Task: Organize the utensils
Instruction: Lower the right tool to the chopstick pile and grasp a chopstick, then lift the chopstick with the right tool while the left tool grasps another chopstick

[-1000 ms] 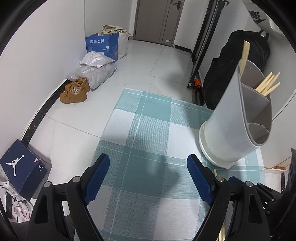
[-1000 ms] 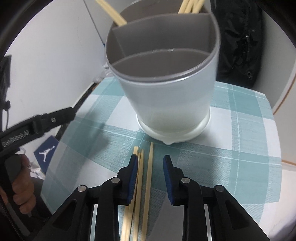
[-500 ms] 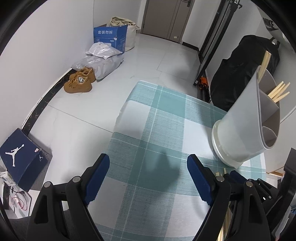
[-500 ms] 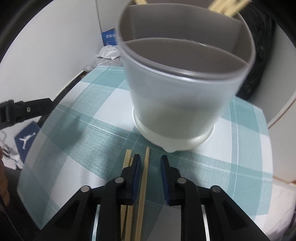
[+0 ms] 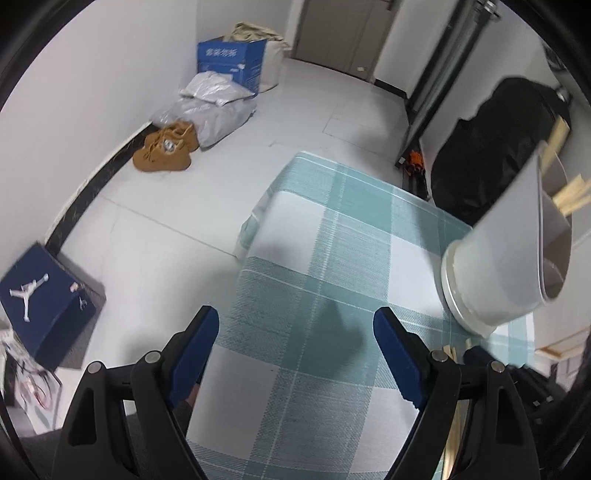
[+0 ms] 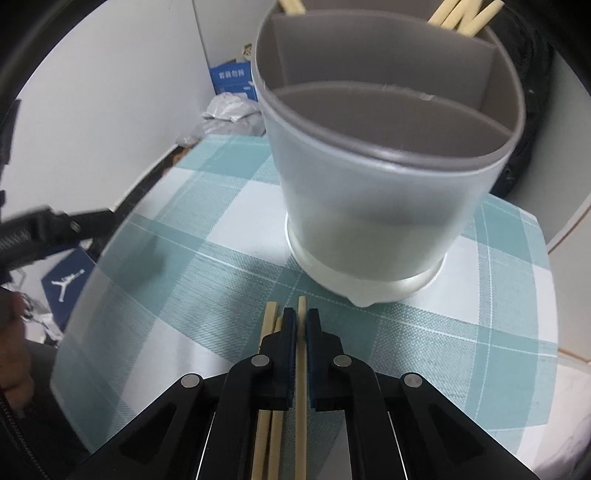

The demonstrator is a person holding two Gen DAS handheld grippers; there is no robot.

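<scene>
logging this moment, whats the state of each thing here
right gripper: shut on one chopstick
two other chopsticks: flat on the cloth, beside the fingers
left gripper: open, empty
utensil holder: upright, front compartment empty, chopsticks in the back

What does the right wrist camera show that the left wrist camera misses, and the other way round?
Only the right wrist view: the right gripper shut on one chopstick, two more chopsticks lying beside it on the cloth, and the holder's empty near compartment.

Only the left wrist view: the left gripper open over the cloth with nothing between its fingers, brown shoes on the floor, and a door.

Both: the grey utensil holder with chopsticks inside, the checked tablecloth, and the blue shoebox.
</scene>
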